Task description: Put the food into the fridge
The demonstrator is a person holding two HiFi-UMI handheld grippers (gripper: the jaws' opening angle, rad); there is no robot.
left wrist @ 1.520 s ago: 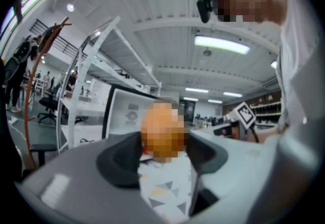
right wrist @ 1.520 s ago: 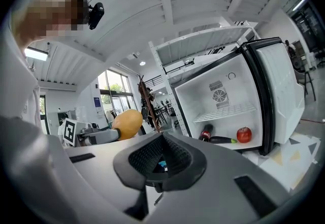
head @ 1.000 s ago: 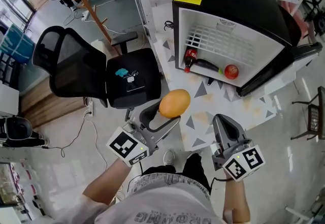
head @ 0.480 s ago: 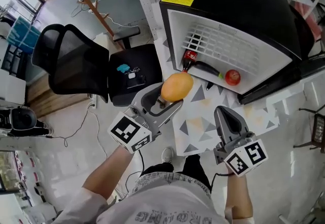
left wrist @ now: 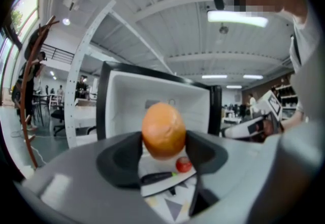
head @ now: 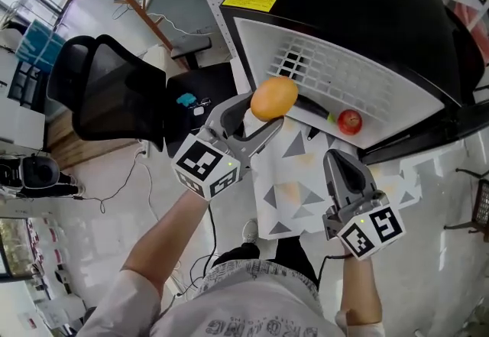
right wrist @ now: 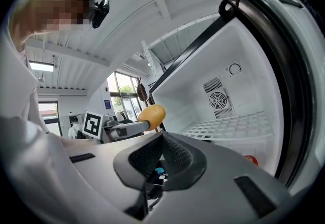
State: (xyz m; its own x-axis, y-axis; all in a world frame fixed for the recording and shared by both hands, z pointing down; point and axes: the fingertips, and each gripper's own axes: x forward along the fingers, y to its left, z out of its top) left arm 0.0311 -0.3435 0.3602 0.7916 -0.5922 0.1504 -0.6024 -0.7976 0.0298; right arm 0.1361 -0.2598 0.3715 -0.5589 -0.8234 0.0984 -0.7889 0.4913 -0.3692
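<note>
Gripping a mango (head: 273, 98) between wide-set jaws, the left gripper (head: 262, 120) sits mid-frame in the head view, at the mouth of the fridge (head: 367, 7). We judge the white cavity lies straight ahead of it, up and right. The mango's long axis runs across the jaws. The left gripper is nearer the opening; the right gripper (head: 341, 167), lower right, is closed on nothing. Mango is smooth, oval, yellow-orange. Fridge has a glossy black shell, white plastic liner and wire shelf (head: 344, 72). A round red fruit (head: 349, 121) and dark bottle (head: 309, 106) lie on its floor.
</note>
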